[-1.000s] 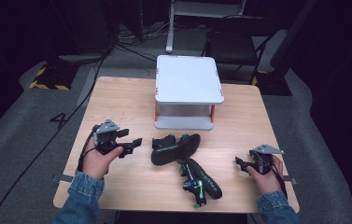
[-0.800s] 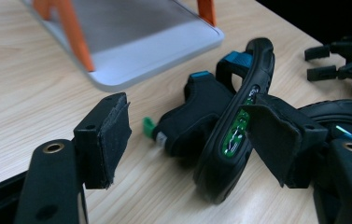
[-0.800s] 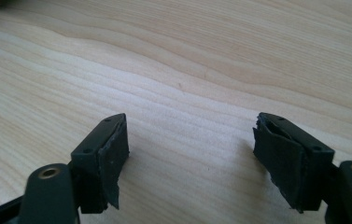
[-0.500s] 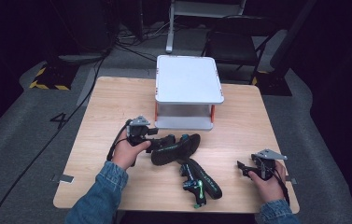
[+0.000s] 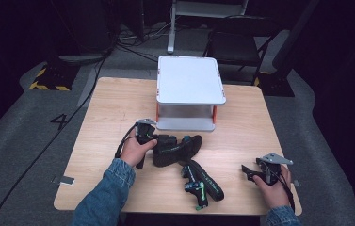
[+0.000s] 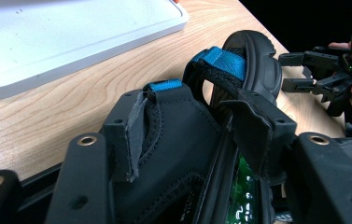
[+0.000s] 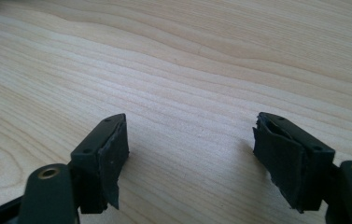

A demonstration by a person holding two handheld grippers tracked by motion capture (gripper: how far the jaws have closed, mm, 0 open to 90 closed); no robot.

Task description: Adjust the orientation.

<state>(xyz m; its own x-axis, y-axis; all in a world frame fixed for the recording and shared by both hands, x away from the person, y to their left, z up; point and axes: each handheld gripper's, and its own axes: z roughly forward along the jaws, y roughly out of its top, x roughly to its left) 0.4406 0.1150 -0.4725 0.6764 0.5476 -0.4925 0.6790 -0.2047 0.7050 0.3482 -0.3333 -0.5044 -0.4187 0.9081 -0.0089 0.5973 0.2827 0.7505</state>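
High view: fixed above near edge of bench (image 5: 118,108), facing forward and down, whole top in frame. Left gripper view: rides low, looking along jaws across sandal (image 6: 178,121) at very close range toward right gripper (image 6: 325,77) farther off; shares sandal (image 5: 177,148), stand (image 6: 71,37) and right gripper (image 5: 260,172) with high view. Right gripper view: close over bare bench (image 7: 187,70), angled down.

Sandal (image 6: 173,154) heel: hidden from you behind left gripper (image 6: 187,140) jaws, cut off at btm edge.
Pad contact: can't tell if they press yet.
Your right forearm (image 5: 278,216): cut off at btm edge, high view.
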